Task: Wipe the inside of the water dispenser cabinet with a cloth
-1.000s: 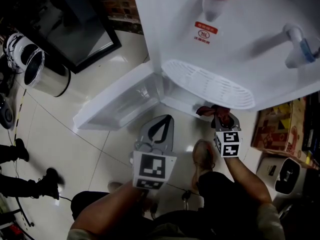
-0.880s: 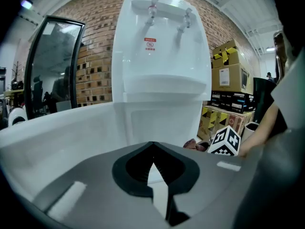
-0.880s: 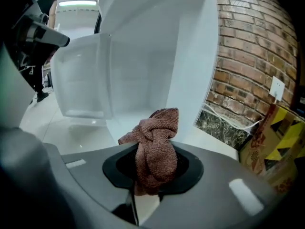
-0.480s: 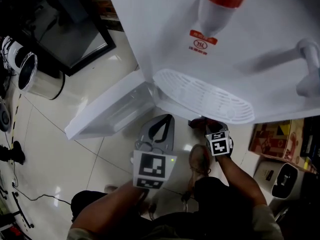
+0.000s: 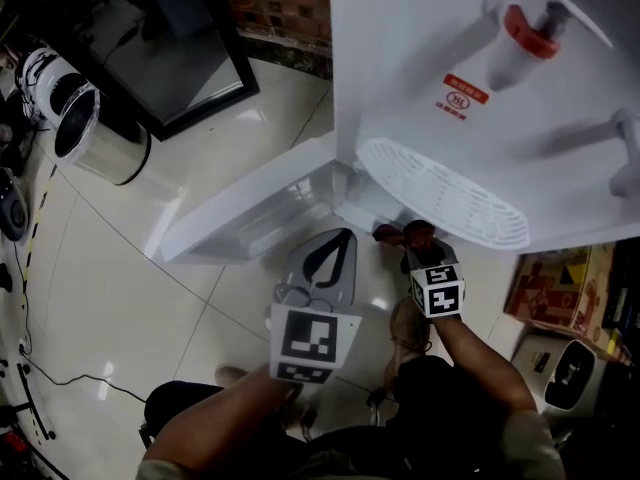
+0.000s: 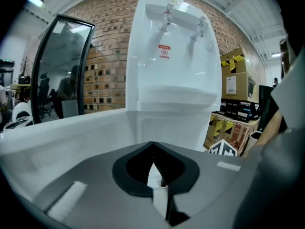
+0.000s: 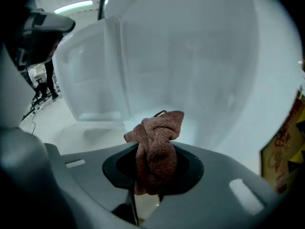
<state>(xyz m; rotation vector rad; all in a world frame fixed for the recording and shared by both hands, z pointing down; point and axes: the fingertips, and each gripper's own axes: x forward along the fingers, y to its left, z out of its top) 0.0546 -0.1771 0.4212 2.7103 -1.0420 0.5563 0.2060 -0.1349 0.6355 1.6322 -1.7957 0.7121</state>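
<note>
Fingers together and empty, the left gripper (image 5: 335,243) is held back. The cloth (image 7: 155,147) is clamped in the right gripper (image 5: 420,240), poised at the open cabinet (image 7: 190,70). Wiping seems barely begun, though the interior is poorly seen.

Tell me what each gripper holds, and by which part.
The right gripper holds a bunched brown cloth by one end. The left gripper is shut, holding nothing.

The right gripper (image 5: 417,245) holds a brown cloth (image 5: 392,233) just below the drip tray (image 5: 440,193) of the dispenser (image 5: 420,58).
</note>
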